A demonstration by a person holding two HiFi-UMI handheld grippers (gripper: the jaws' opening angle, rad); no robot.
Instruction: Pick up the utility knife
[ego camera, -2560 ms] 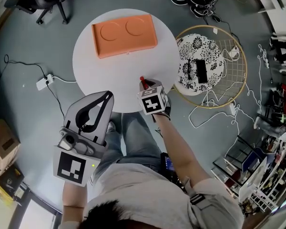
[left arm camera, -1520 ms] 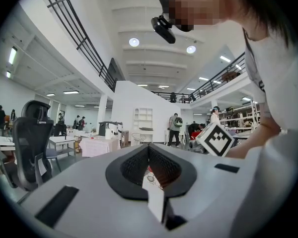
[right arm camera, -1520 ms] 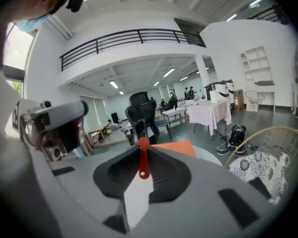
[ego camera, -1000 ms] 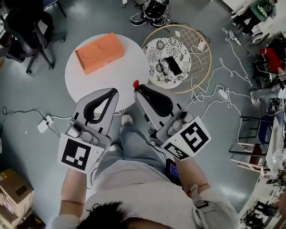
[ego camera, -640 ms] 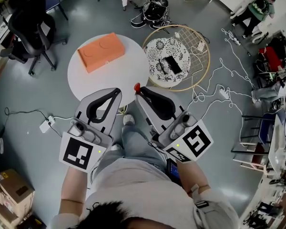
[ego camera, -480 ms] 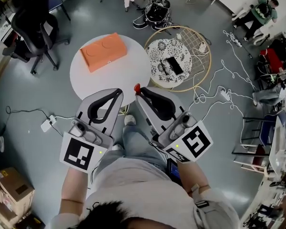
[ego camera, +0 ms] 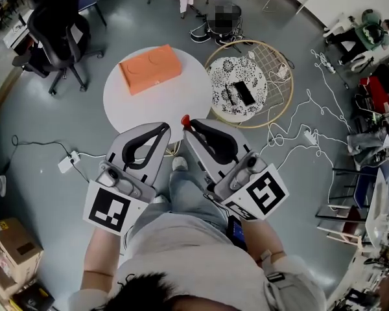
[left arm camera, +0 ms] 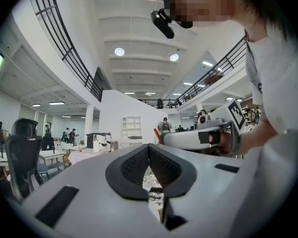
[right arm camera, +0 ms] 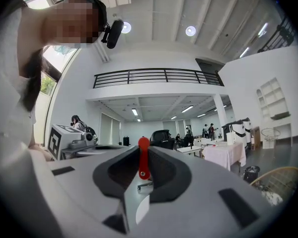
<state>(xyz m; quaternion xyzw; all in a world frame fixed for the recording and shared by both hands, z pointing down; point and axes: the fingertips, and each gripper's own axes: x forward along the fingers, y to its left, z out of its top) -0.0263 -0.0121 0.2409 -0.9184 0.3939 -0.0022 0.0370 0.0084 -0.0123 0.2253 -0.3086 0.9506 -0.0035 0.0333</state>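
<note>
The utility knife has a red handle and is pinched upright between the tips of my right gripper, which is shut on it and held level above the person's lap. In the right gripper view the red knife stands between the dark pads, well off the table. My left gripper is alongside at the same height, its tips together with nothing in them. In the left gripper view the left gripper shows its pads meeting, and the right gripper's body passes to its right.
A round white table stands ahead with an orange box on its far side. To its right is a round wire-rimmed stand with black items on a patterned top. An office chair and floor cables surround it.
Since the earliest frame the right gripper has come up off the table with the knife and turned level. Over the last second both grippers drifted slightly; the grip stayed the same.
</note>
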